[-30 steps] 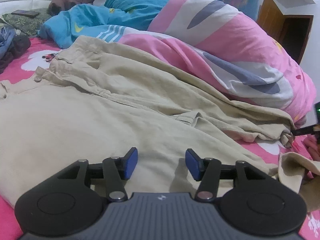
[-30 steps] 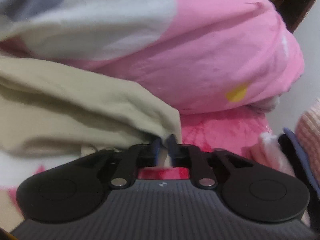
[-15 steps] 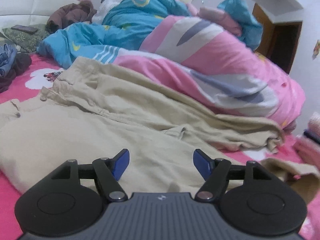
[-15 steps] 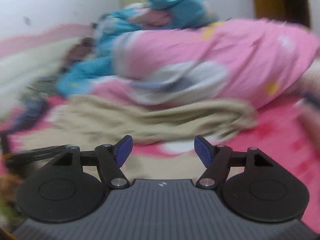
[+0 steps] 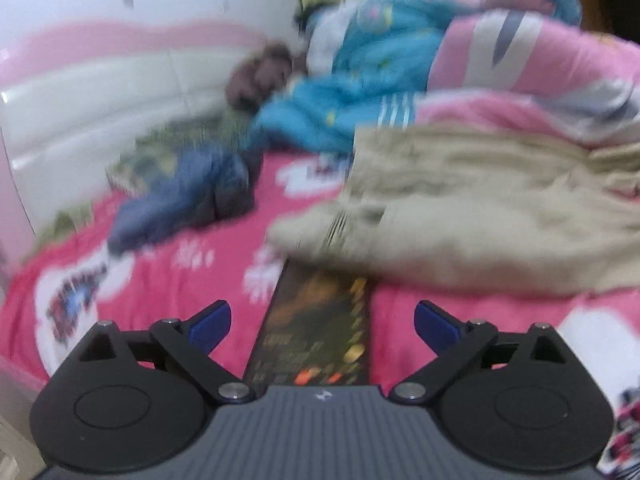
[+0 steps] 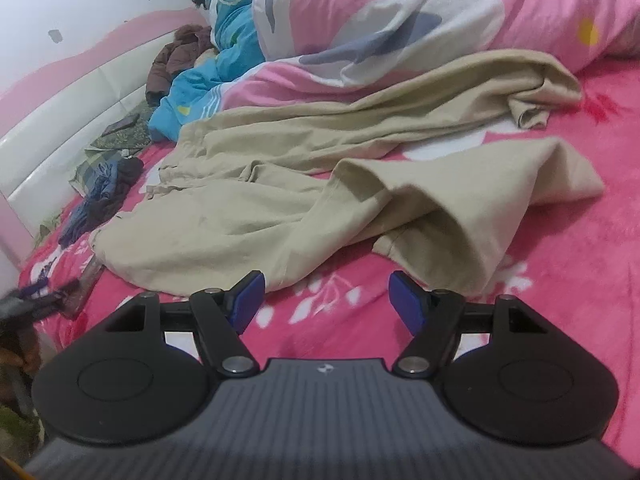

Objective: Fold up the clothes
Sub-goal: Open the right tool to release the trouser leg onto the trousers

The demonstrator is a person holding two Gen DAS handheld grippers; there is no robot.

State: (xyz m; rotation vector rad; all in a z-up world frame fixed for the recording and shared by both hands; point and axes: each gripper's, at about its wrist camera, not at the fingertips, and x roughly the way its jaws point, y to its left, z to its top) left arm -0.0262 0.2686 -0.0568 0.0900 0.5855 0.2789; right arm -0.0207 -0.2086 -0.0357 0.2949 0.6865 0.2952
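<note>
A bed covered by a pink floral sheet [image 6: 580, 240] is seen in both wrist views, with a pink, white and blue quilt [image 6: 400, 32] heaped along its far side and a dark blue garment [image 5: 176, 200] lying near the white padded headboard [image 5: 100, 112]. The beige trousers [image 6: 248, 208] are spread rumpled across the sheet, one leg lying against the quilt and the other folded over nearer the right gripper [image 6: 327, 300]. Both the right gripper and the left gripper [image 5: 322, 322] are held with jaws wide apart and empty, and a dark flat printed packet [image 5: 320, 340] is seen on the sheet between the left fingers, its far end against the trousers.
</note>
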